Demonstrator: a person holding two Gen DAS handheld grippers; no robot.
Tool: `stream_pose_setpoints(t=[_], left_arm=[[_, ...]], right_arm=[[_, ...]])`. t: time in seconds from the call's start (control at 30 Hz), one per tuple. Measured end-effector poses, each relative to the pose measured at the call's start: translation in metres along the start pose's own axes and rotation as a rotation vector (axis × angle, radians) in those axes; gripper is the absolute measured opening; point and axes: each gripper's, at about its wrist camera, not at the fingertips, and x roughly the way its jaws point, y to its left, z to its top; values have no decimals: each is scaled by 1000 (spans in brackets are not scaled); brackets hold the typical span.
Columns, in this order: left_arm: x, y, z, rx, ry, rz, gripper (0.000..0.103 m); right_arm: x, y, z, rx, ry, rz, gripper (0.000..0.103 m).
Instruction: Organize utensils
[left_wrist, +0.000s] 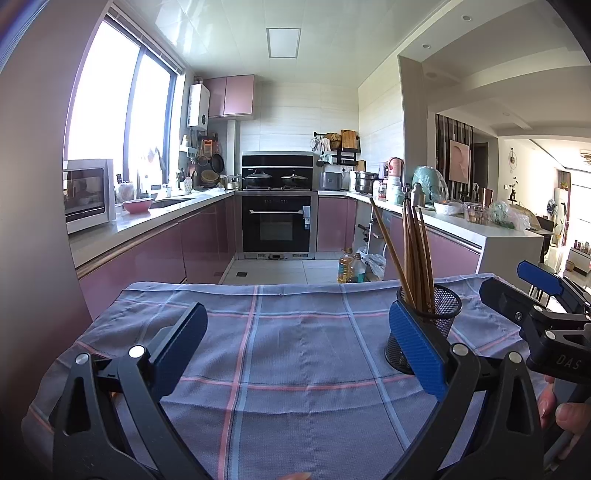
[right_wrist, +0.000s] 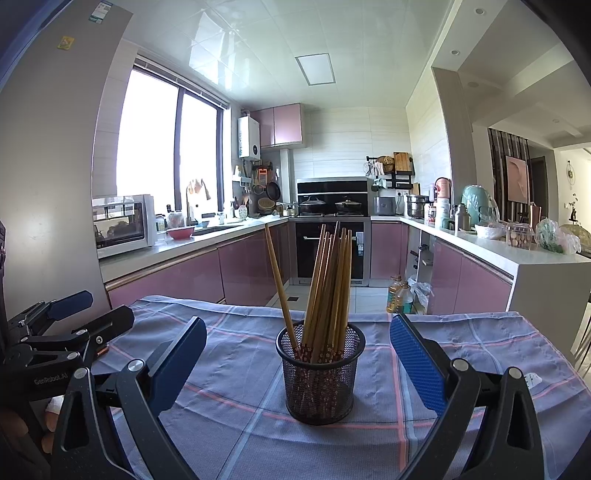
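Checked cloth (right_wrist: 258, 424): woven fabric in blue-grey with pink and pale blue lines, soft and slightly creased, covering the table across the lower half of both views; no loose utensil shows on it. Left gripper (left_wrist: 297, 345): black frame with blue textured pads, lower foreground of the left wrist view, jaws spread wide and holding nothing; it also shows at the lower left edge of the right wrist view. Right gripper (right_wrist: 298, 360): same build, jaws wide apart and empty, bracketing the holder without touching it. Mesh holder (right_wrist: 320, 376): black wire-mesh cylinder, upright, centre of the right wrist view and lower right of the left wrist view; probably light and liable to slide or tip on loose cloth, so best steadied by the wall below the rim. Chopsticks (right_wrist: 328, 291): a bundle of slim, stiff wooden sticks, tan shafts with red patterned ends down in the holder, one leaning off to the upper left of the rest; likely very light, smooth and prone to rolling, best pinched across the shaft at mid-length. Sorting appears largely complete.
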Motion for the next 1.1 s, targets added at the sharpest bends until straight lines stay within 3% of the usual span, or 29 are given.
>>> stream_pose_setpoints(t=[1.1], left_arm=[[0, -4, -3, 2, 5, -6, 97]], right_arm=[[0, -1, 0, 2, -2, -2, 96]])
